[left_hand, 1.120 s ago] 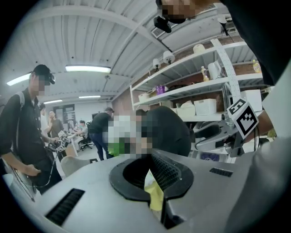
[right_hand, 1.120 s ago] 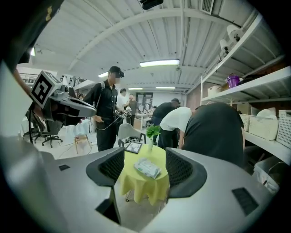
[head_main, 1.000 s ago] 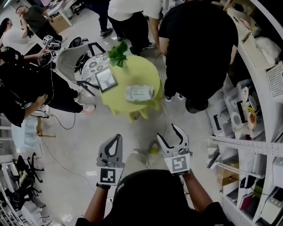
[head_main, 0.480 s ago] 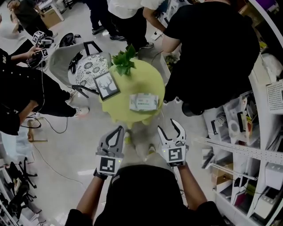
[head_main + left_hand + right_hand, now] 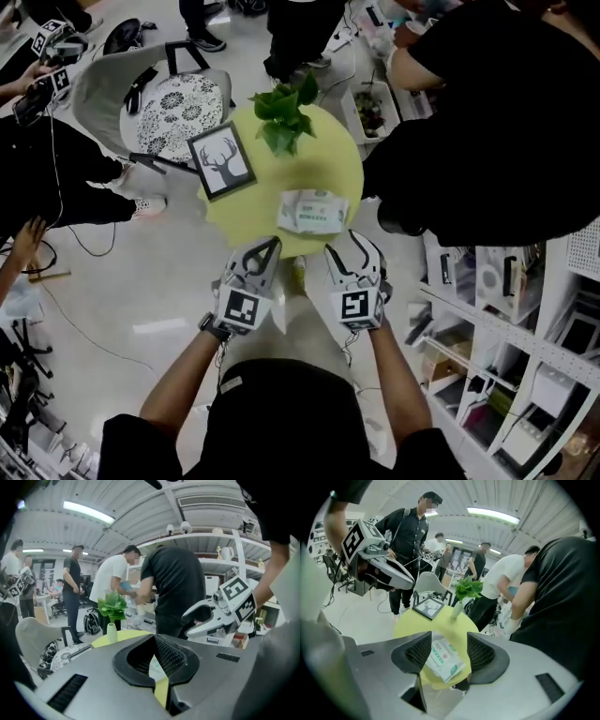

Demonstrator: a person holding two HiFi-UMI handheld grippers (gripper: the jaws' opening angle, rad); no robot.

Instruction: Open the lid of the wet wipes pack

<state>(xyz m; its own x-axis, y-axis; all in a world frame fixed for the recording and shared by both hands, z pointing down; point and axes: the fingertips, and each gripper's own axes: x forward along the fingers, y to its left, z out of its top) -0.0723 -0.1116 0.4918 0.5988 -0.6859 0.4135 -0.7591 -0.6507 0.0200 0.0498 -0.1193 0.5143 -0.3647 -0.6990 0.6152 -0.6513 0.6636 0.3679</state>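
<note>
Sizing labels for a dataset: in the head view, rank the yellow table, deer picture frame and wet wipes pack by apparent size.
Largest: yellow table.
Then deer picture frame and wet wipes pack, about alike, so unranked.

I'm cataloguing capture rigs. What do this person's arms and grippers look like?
Both the left gripper and right gripper are grey shells with black mesh-textured fingers, each carrying a white cube printed with black square markers. The person wears a black short-sleeved top; forearms are bare.

1 wipes pk, 2 grippers
</note>
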